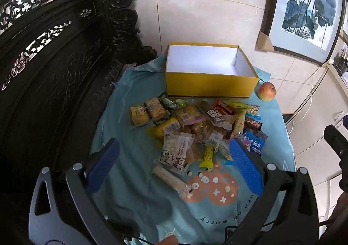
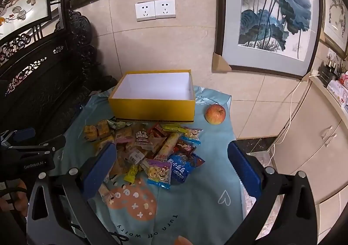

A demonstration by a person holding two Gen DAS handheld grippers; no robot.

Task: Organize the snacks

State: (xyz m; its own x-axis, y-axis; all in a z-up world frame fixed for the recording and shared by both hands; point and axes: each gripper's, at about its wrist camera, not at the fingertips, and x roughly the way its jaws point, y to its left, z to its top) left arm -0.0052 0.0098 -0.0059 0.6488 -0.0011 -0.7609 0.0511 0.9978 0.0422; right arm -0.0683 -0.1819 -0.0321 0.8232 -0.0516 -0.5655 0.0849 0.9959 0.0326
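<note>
Crinkly plastic snack packets (image 1: 195,129) heaped mid-desk, yellow box (image 1: 208,71) empty just behind them.

Both the left hand-held gripper (image 1: 174,164) and right hand-held gripper (image 2: 171,164) hover wide open, holding nothing. Packets overlap loads, so a pinch could easily drag neighbours along or slip off the slick wrappers. Apple (image 1: 266,91) at far right might roll if bumped.
</note>
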